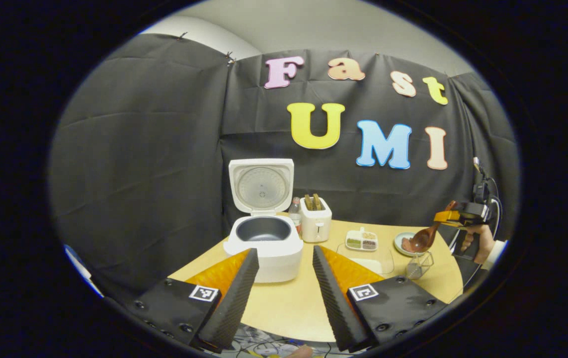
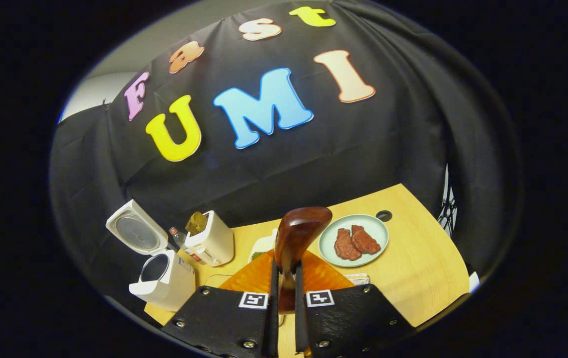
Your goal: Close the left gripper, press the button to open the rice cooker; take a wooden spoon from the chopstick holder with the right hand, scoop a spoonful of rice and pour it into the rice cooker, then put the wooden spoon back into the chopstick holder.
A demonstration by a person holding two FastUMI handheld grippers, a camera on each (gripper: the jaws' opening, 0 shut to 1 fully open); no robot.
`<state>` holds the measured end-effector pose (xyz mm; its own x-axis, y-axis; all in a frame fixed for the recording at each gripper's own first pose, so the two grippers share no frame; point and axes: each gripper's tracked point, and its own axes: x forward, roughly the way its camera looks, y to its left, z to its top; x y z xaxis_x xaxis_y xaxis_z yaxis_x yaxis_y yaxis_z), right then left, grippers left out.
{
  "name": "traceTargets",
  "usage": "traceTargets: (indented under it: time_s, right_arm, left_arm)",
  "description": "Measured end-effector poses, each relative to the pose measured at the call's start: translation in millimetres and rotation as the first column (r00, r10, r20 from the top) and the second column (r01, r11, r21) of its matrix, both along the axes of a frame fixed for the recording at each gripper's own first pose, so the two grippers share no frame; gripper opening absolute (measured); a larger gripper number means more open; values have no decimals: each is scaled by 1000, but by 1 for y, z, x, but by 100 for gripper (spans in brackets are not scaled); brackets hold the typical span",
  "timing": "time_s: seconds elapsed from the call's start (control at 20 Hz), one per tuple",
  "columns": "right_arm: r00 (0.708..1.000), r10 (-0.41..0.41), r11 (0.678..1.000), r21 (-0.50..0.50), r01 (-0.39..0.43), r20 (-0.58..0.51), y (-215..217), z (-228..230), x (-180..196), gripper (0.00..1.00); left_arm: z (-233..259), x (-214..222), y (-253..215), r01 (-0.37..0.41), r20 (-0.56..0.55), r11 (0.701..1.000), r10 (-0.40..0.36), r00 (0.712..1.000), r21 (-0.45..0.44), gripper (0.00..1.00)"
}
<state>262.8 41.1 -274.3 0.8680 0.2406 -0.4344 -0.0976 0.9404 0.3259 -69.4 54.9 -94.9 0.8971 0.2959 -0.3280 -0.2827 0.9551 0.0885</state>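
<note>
I see the white rice cooker [image 1: 264, 243] with lid upright, pot unobstructed from above; white toaster [image 1: 316, 219] crowds its right side.

Around one open rice cooker [image 1: 264, 241] are counted one toaster [image 1: 315, 219] with two slices, one bottle [image 1: 294, 209], one divided dish [image 1: 362, 240], one wire holder [image 1: 419, 264] — and one plate [image 2: 354, 240] bearing two meat pieces.

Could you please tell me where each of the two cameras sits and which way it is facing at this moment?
Left gripper view: rides on the left gripper, level over the table's near edge, facing the open rice cooker; its own fingers are spread, and the right gripper with its hand shows farther off.
Right gripper view: rides on the right gripper, tilted, looking across the table toward the plate; its fingers grip the wooden spoon.
Shared: rice cooker, toaster, plate, spoon.
</note>
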Motion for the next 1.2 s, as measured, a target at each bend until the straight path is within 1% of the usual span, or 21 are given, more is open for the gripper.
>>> traceTargets:
  time_s: [0.15,0.25,0.35,0.5,0.65,0.7,0.75,0.8,0.85,0.9,0.95,1.2]
  right_arm:
    - [999,38,998,-51,-40,-35,45,-13,-8,13]
    - [997,55,997,-59,-59,-62,78,-26,-9,13]
    - [993,69,992,-94,-78,-96,104,-45,-10,13]
    - [984,68,979,-179,-97,-164,125,-83,-8,13]
    - [977,58,965,-238,-107,-203,134,-111,-9,13]
    - [976,52,957,-270,-109,-212,136,-118,-7,13]
    - [974,51,948,-295,-117,-222,138,-125,-7,13]
    - [971,59,943,-306,-131,-232,143,-130,-8,13]
    - [969,66,939,-313,-140,-238,147,-135,-8,14]
    - [967,63,935,-324,-143,-246,149,-141,-8,14]
    - [968,55,934,-330,-136,-245,151,-144,-6,14]
    - [960,59,954,-267,-134,-272,182,-150,-12,14]
  left_arm:
    - [-8,6,0,30,3,997,-30,1000,-69,81]
    - [-8,9,4,49,16,996,-47,999,-75,81]
    - [-9,13,10,69,22,995,-67,997,-78,80]
    - [-12,14,13,88,26,991,-86,996,-105,80]
    - [-16,13,17,94,22,989,-93,995,-111,80]
    - [-19,14,19,95,19,989,-93,995,-114,85]
    - [-22,12,19,94,11,988,-94,996,-122,86]
    - [-24,10,20,93,4,987,-93,996,-132,86]
    - [-25,8,20,89,2,986,-90,996,-141,88]
    - [-27,7,20,85,1,985,-86,996,-148,85]
    - [-28,6,21,84,-4,984,-85,996,-156,85]
    - [-28,7,25,80,0,984,-81,997,-161,85]
